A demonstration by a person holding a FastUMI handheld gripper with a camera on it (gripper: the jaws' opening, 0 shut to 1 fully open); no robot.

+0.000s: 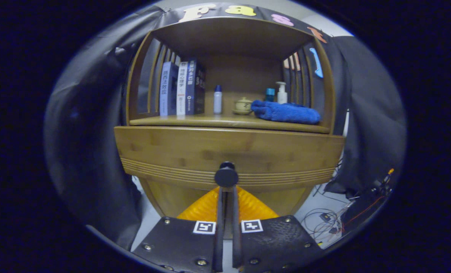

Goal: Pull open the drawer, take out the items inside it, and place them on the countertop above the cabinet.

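Note:
The wooden cabinet's drawer front (179, 149) fills the middle of the gripper view, with a round black knob (226, 176) at its centre. My gripper (227, 189) reaches up to that knob; its two fingers stand close together, their tips tucked behind the knob's head and pressing on its stem. The drawer's inside is hidden, and I cannot tell whether it is pulled out at all. The countertop (210, 120) runs just above the drawer front.
On the countertop stand several books (181, 89), a small white bottle (217, 99), a lidded ceramic pot (243, 105), a pump bottle (282, 93) and a folded blue towel (286, 112). Loose cables (324, 222) lie on the floor to the cabinet's right.

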